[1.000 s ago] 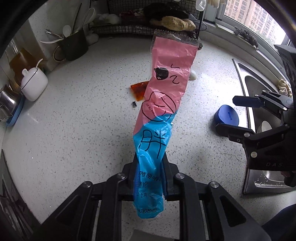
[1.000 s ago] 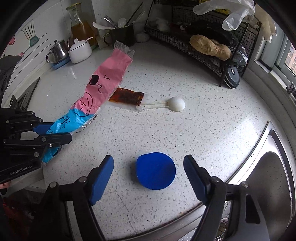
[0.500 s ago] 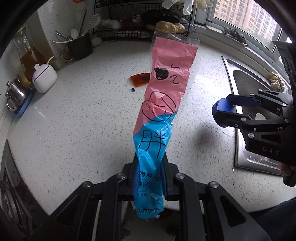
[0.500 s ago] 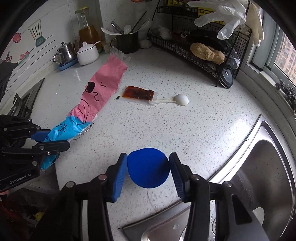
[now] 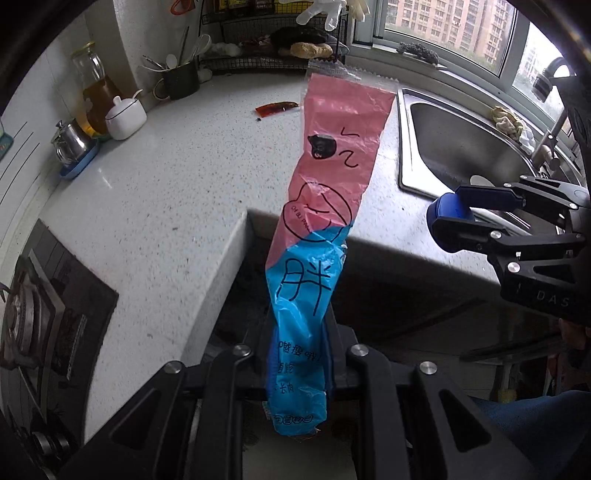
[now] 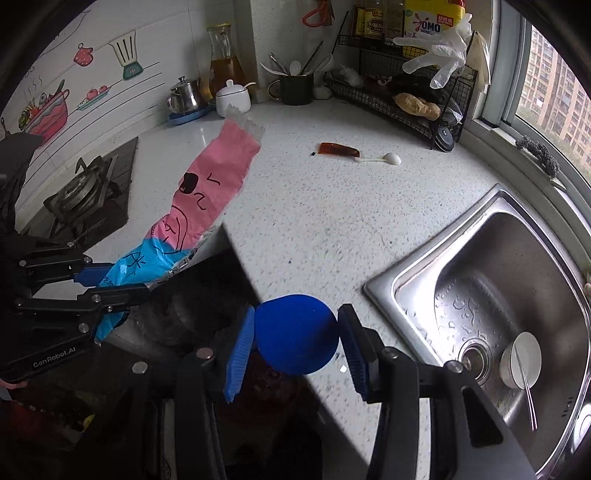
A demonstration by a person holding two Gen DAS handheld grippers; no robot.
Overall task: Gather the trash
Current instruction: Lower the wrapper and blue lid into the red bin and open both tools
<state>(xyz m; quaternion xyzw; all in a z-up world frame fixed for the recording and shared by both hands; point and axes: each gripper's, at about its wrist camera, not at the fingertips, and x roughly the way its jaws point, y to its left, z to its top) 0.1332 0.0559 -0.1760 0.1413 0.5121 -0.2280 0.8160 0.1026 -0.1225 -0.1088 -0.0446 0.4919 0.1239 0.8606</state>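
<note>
Lettering first: "GenRobot.AI" marks your left hand-held gripper (image 6: 110, 282), "DAS" shows on your right hand-held gripper (image 5: 452, 221), and an "OMO" box (image 6: 430, 18) tops the wire rack (image 6: 399, 103). Your left one is pinched tight on the blue end of the pink-and-blue wrapper (image 5: 325, 206), which sticks out past the table (image 5: 166, 192) edge. Your right one clamps a blue round lid (image 6: 297, 334) between its pads, off the table's corner. Only the right view shows the white spoon (image 6: 384, 158) beside the sauce packet (image 6: 340, 149) and the cup in the sink (image 6: 498, 258).
</note>
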